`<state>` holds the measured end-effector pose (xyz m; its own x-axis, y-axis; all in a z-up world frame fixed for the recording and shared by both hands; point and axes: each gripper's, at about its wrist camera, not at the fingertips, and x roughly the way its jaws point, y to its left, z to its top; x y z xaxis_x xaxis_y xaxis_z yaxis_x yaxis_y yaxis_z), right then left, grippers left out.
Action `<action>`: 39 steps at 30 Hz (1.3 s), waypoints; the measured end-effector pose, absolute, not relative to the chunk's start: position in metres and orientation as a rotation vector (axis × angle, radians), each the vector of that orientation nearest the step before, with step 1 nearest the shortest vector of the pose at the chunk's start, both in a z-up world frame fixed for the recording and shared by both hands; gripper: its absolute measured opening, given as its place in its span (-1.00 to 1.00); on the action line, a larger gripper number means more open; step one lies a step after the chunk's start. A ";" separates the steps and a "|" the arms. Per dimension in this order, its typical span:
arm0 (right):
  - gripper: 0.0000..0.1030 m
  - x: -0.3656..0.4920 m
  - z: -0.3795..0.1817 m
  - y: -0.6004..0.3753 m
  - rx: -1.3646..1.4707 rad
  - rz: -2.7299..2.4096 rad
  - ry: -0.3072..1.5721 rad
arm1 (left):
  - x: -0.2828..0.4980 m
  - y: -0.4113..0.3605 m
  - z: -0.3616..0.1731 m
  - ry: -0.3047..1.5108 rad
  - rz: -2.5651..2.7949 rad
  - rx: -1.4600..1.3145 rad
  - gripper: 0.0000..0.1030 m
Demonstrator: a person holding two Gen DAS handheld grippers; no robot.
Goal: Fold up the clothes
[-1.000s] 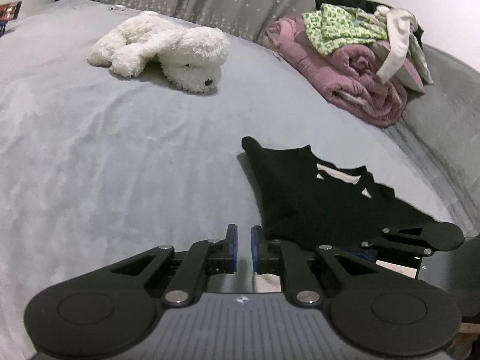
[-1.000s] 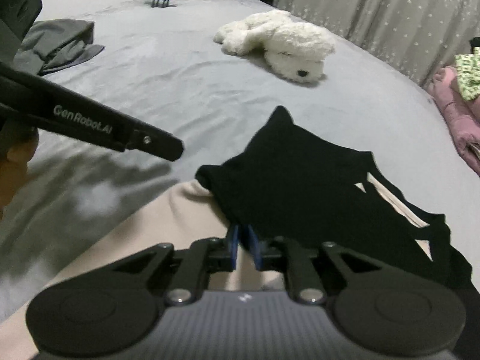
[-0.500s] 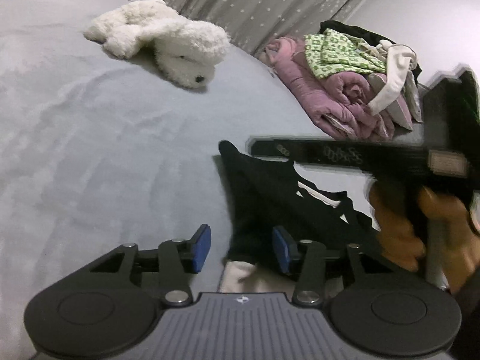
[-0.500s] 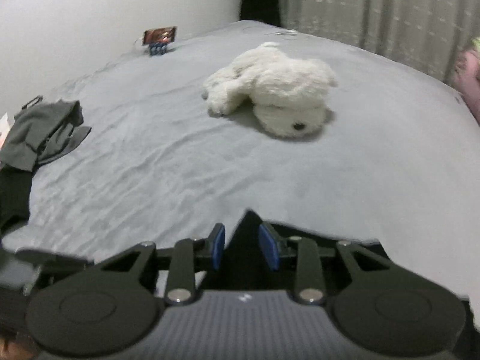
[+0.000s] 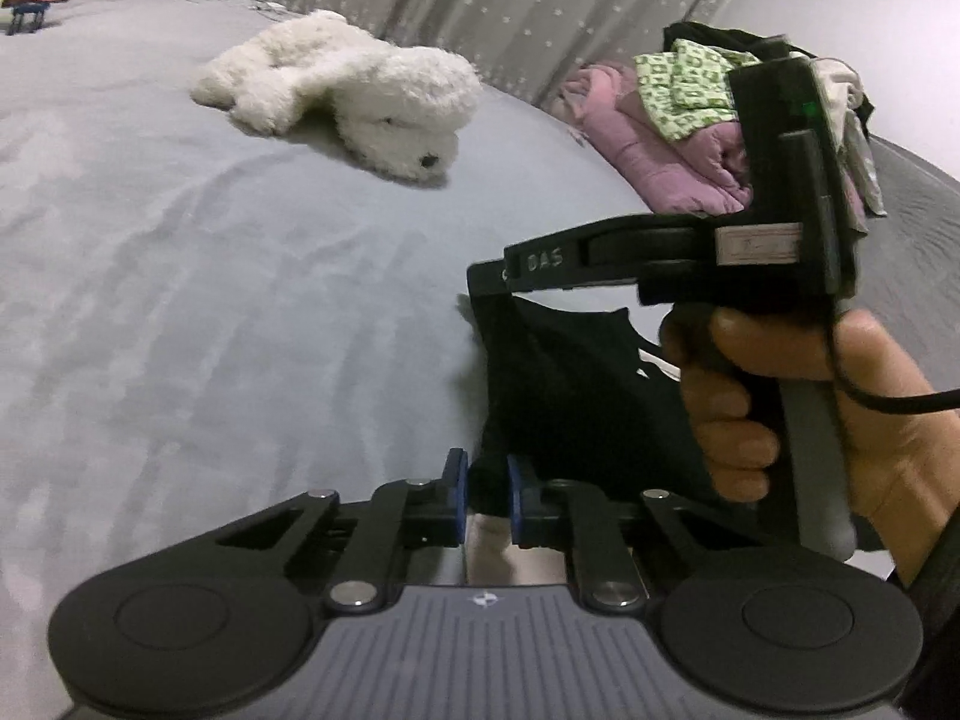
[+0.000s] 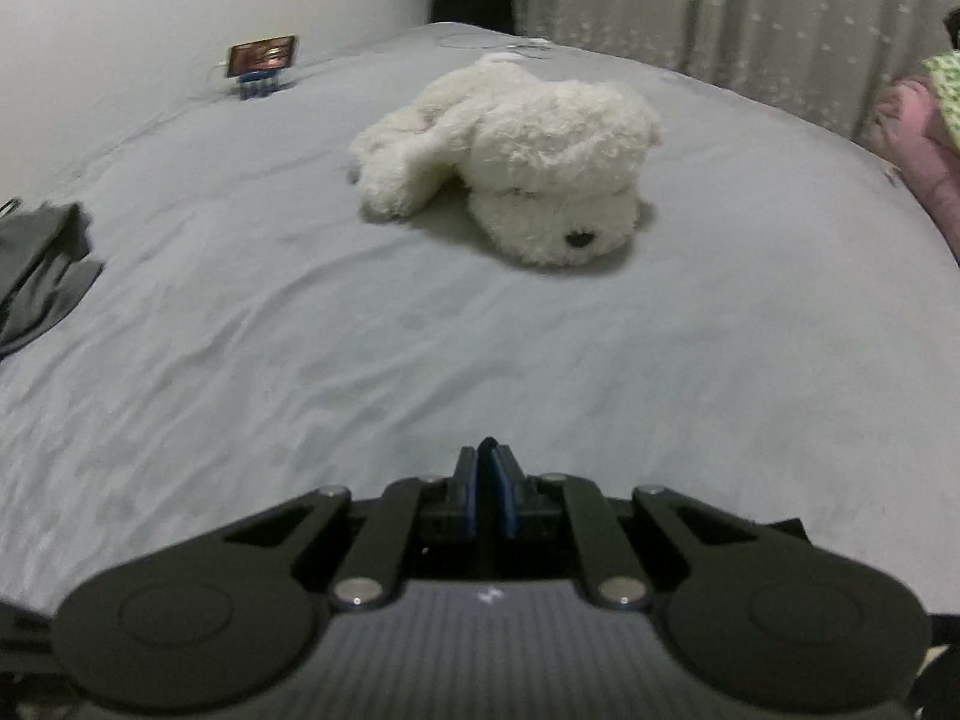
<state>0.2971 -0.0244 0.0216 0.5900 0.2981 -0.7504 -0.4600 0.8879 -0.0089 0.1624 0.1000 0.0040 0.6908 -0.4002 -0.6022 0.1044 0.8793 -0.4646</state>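
Note:
A black garment [image 5: 570,396] lies on the grey bed [image 5: 210,312], with a beige cloth [image 5: 486,546] showing under its near edge. At the bottom of the left wrist view my left gripper [image 5: 486,480] has its jaws closing, and a bunch of the black fabric fills the gap between the blue pads. A hand [image 5: 840,408] holds my right gripper [image 5: 480,282] over the garment, and the garment's far corner hangs from its tip, raised off the bed. In the right wrist view that gripper [image 6: 486,468] has closed its jaws tight, and a thin black tip of cloth [image 6: 487,443] sticks up between the pads.
A white plush dog [image 6: 516,162] lies further up the bed. A pile of pink and green clothes [image 5: 672,120] sits at the right, by a grey curtain. A grey garment [image 6: 42,264] lies at the left edge, and a phone on a stand [image 6: 263,57] stands at the far corner.
My right gripper swung left across the garment, opened, then shut on its far corner and raised it. My left gripper opened wide, then closed on the near black edge.

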 end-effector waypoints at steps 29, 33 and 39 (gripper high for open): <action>-0.62 0.204 0.028 -0.086 -0.034 0.496 0.873 | 0.164 0.116 0.017 0.797 -0.264 -0.367 -0.77; -0.61 0.194 0.015 -0.075 -0.052 0.508 0.879 | 0.166 0.117 0.016 0.789 -0.264 -0.387 -0.77; -0.57 0.186 0.017 -0.068 -0.050 0.513 0.829 | 0.166 0.115 0.019 0.788 -0.258 -0.357 -0.77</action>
<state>0.1856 -0.0679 0.0170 0.5618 0.4160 -0.7151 -0.4542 0.8776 0.1537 0.1655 0.1146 0.0186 0.6791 -0.3558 -0.6421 0.0927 0.9093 -0.4057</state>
